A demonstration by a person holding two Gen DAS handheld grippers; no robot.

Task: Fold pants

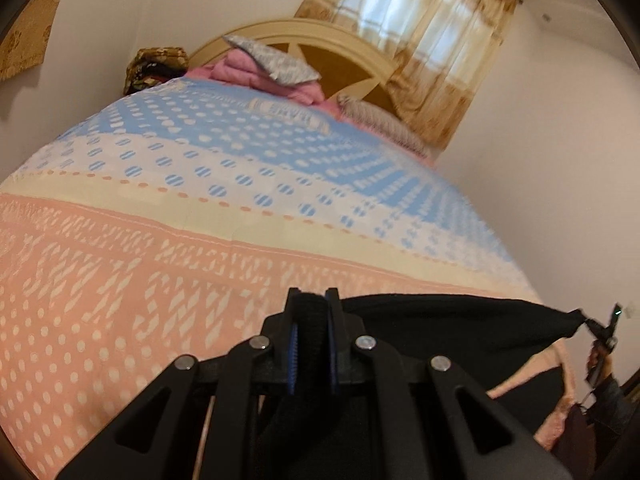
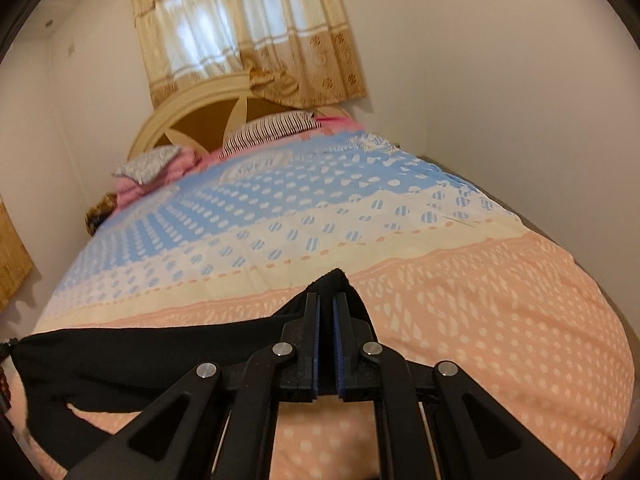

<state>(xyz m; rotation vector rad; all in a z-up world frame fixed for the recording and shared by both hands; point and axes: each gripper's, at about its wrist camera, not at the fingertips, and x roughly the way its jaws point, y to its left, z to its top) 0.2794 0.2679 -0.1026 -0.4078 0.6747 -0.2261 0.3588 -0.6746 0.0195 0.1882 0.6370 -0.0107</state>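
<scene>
In the left wrist view, our left hand-held gripper is clenched on the black pants, which stretch toward 3 o'clock above the bed. In the right wrist view, our right hand-held gripper clamps the pants, which trail toward 9 o'clock.

Black pants – soft fabric, top edge stretched taut from 9 to 3 o'clock, raised above the bed – remainder hanging toward 6 o'clock.
</scene>
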